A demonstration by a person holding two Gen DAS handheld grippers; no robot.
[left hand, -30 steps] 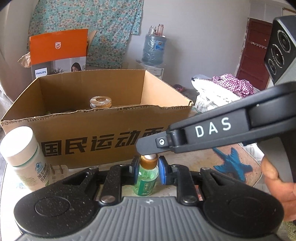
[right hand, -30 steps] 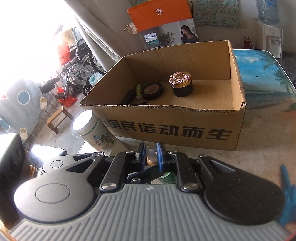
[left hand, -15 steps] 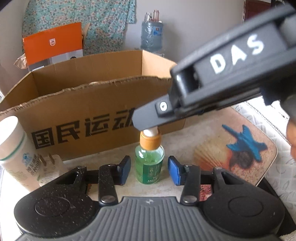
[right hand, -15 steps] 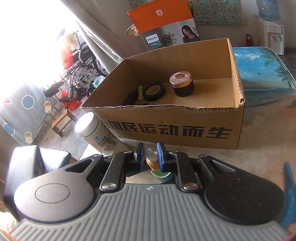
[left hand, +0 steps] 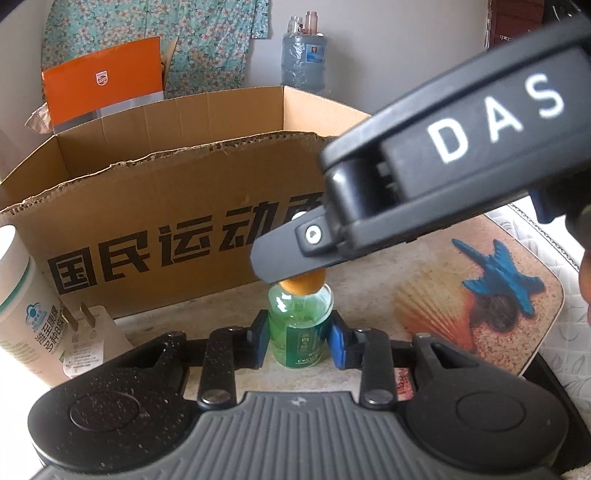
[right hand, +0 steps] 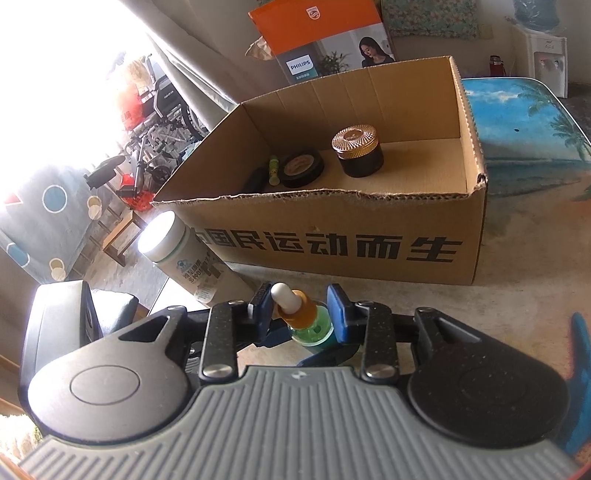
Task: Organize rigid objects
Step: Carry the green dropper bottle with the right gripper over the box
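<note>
Green glass dropper bottle [left hand: 300, 332] with an orange collar and white bulb stands upright on the pale stone-patterned tabletop [left hand: 369, 295], just in front of the box. The left gripper [left hand: 299, 341] has its blue pads closed against the bottle's sides, gripping its body. The right gripper [right hand: 299, 308] sits above the bottle's neck with its jaws parted; the white bulb lies beside the left pad [right hand: 263, 301], and no grip is evident. To the left stand a white two-pin plug adapter [left hand: 86, 336] and a tall white cylindrical bottle with a green-printed label [right hand: 184, 256]. Beyond them sits the open brown cardboard box with black characters [right hand: 332, 247]. Inside it rest a dark jar with a ribbed gold lid [right hand: 357, 149], a black tape roll [right hand: 301, 167], and a small yellow-green tube [right hand: 273, 169]. An orange carton [right hand: 317, 33] rises behind the box.
</note>
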